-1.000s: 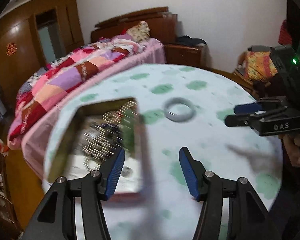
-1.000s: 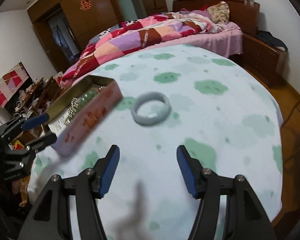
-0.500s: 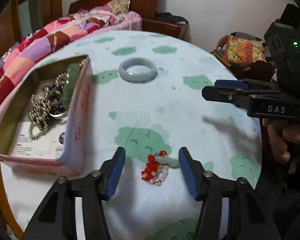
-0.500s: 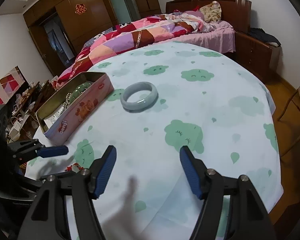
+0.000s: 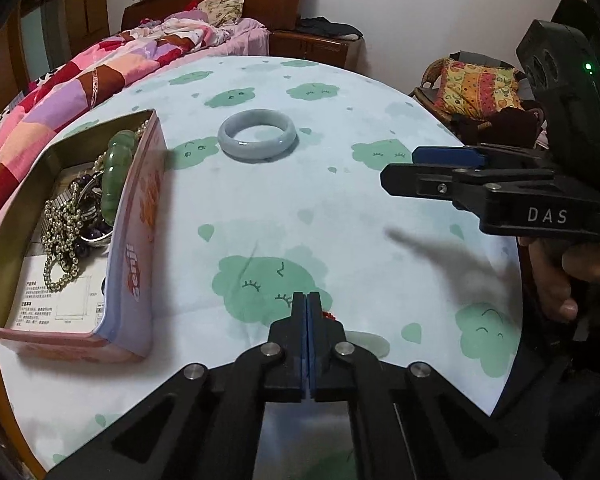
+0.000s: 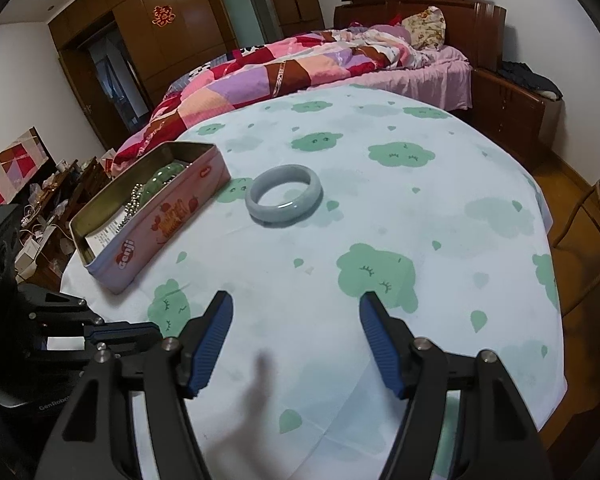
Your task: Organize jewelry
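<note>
Left gripper [image 5: 307, 300], jaws pressed together low centre; red beads [image 5: 329, 315] and a pale pendant [image 5: 370, 343] peek out beside them, grip unclear. Only the left wrist view shows these. Right gripper [image 6: 296, 312] jaws wide, empty. Bangle [image 6: 284, 195] mid-bench, beside tin [image 6: 156, 224].
</note>
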Demonstrator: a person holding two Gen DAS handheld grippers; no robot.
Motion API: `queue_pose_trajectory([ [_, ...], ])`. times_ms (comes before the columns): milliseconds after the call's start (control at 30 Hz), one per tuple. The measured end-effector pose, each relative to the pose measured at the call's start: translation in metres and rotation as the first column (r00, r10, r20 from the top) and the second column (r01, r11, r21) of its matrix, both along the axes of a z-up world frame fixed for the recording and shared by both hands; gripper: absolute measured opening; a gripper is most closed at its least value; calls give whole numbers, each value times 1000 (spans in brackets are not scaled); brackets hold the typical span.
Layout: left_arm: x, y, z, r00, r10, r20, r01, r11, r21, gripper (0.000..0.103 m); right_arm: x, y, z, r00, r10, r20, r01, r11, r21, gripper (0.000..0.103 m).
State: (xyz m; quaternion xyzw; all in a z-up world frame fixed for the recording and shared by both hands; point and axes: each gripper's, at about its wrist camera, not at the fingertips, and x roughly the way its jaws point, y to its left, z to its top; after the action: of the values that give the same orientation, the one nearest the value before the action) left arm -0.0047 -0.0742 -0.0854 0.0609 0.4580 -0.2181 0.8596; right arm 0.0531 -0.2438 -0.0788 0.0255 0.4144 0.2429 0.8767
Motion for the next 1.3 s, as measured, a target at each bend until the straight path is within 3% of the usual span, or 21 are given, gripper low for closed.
queue_pose_trajectory([
  [200, -2, 2, 17, 996, 31, 87, -34, 999, 37, 4, -7, 12, 5, 999, 53, 9, -53, 998, -35, 69],
  [300, -2, 12, 29, 988, 76, 136, -80, 997, 21, 35, -13, 23, 8, 995, 97, 11, -96, 994, -44, 69],
  [333, -2, 17, 35, 982, 100, 161, -104, 994, 16, 54, -15, 29, 9, 993, 115, 13, -114, 992, -50, 69],
  [367, -3, 21, 38, 975, 119, 186, -125, 992, 16, 64, -18, 33, 9, 992, 128, 13, -127, 990, -54, 69],
  [500, -2, 40, 51, 951, 182, 251, -193, 981, 20, 65, -27, 54, 5, 981, 196, -1, -196, 977, -80, 69],
  [633, 8, 60, 52, 916, 275, 292, -312, 946, 89, 65, -34, 74, -5, 967, 252, -26, -253, 960, -118, 69],
  [700, 14, 69, 51, 907, 310, 284, -347, 934, 88, 65, -37, 81, -8, 962, 270, -34, -272, 953, -133, 69],
  [800, 21, 74, 50, 910, 324, 260, -349, 935, 58, 65, -38, 90, -17, 952, 300, -55, -305, 939, -162, 64],
  [900, 28, 67, 50, 918, 308, 248, -329, 943, 45, 65, -40, 95, -20, 941, 333, -53, -337, 925, -177, 35],
  [933, 30, 64, 50, 923, 299, 244, -317, 948, 39, 65, -40, 94, -18, 937, 344, -62, -349, 925, -151, 16],
  [967, 33, 60, 51, 927, 289, 240, -304, 952, 29, 65, -40, 92, -15, 943, 330, -47, -333, 929, -162, 11],
  [1200, 64, 25, 54, 948, 238, 213, -242, 970, -10, 65, -18, 53, -5, 985, 174, 15, -170, 973, -154, 9],
  [1300, 77, 5, 51, 956, 207, 208, -213, 977, 6, 65, -1, 31, 0, 995, 92, 36, -86, 986, -143, 9],
])
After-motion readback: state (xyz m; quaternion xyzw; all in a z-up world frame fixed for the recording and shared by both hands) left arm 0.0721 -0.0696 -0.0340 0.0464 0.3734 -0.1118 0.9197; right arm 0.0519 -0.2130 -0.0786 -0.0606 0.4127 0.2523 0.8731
